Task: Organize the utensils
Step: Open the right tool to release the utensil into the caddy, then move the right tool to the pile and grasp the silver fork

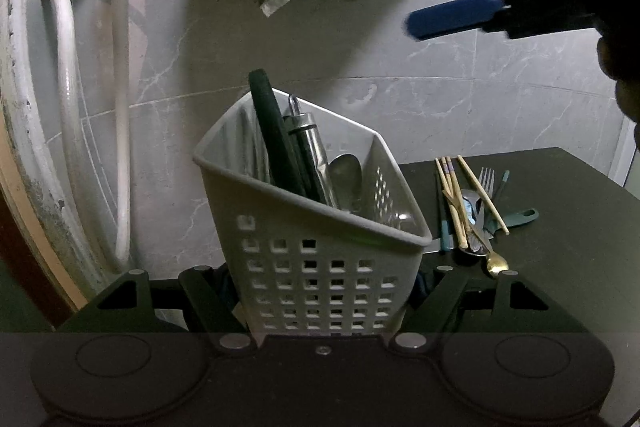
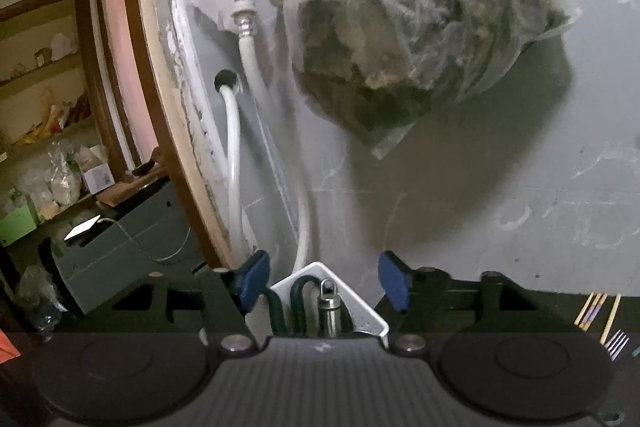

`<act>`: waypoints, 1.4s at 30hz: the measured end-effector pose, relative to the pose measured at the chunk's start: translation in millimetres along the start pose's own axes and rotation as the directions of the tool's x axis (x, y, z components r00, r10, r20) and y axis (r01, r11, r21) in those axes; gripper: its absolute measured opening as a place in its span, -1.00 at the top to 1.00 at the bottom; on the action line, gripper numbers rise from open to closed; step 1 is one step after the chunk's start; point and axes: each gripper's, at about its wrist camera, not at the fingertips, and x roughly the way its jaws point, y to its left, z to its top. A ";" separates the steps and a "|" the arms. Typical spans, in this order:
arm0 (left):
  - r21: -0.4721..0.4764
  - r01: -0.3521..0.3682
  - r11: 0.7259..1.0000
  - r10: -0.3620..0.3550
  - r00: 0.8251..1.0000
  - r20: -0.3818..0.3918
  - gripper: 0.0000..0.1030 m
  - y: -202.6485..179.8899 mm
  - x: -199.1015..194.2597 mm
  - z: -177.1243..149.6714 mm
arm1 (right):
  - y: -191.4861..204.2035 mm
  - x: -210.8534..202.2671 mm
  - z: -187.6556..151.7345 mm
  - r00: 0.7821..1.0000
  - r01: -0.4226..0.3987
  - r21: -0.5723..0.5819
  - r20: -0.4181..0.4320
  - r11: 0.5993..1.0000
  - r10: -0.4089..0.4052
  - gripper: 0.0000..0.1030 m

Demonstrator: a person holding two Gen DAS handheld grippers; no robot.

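One caddy (image 1: pixel 320 279), four chopsticks (image 1: pixel 452 203), one fork (image 1: pixel 486 181), perhaps two spoons (image 1: pixel 474 223)

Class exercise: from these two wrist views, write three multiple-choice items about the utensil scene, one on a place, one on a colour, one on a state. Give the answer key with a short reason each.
1. Where do the loose chopsticks lie?
A. on the dark table, beside the basket
B. inside the basket
C. on the white hose

2. What colour are the pads of the right gripper?
A. red
B. blue
C. yellow

3. What is the left gripper doing?
A. hanging open over the table
B. holding a fork
C. clamped on the grey basket

Key: 1 A, they rest with a fork on the tabletop. 2 B, both pads show blue. 3 C, its fingers press the basket's sides.
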 end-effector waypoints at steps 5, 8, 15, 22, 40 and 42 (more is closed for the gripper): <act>0.007 -0.009 1.000 0.009 1.000 -0.007 -0.49 -1.3 0.0 1.2 | -19.8 -25.4 -2.0 0.994 0.093 0.035 0.049 0.995 -0.094 -0.84; 0.008 -0.019 1.000 0.019 1.000 -0.014 -0.49 -3.3 1.5 1.7 | -41.7 -37.8 -10.5 0.981 0.189 0.072 0.025 0.979 -0.191 -0.95; -0.013 -0.059 0.998 0.058 0.998 -0.037 -0.49 -10.4 2.3 4.4 | -109.3 -55.3 -48.8 0.918 0.395 0.219 -0.142 0.892 -0.371 -0.95; -0.052 -0.131 0.990 0.128 0.990 -0.067 -0.49 -25.3 2.3 6.9 | -170.9 -52.8 -75.4 0.896 0.433 0.277 -0.231 0.858 -0.378 -0.95; -0.112 -0.299 0.948 0.286 0.951 -0.118 -0.50 -71.0 11.2 15.1 | -299.0 17.8 -84.7 0.966 0.137 0.191 -0.243 0.972 -0.088 -0.45; -0.115 -0.307 0.945 0.293 0.949 -0.119 -0.50 -74.5 12.6 15.3 | -303.8 19.4 -86.1 0.967 0.117 0.194 -0.246 0.974 -0.068 -0.27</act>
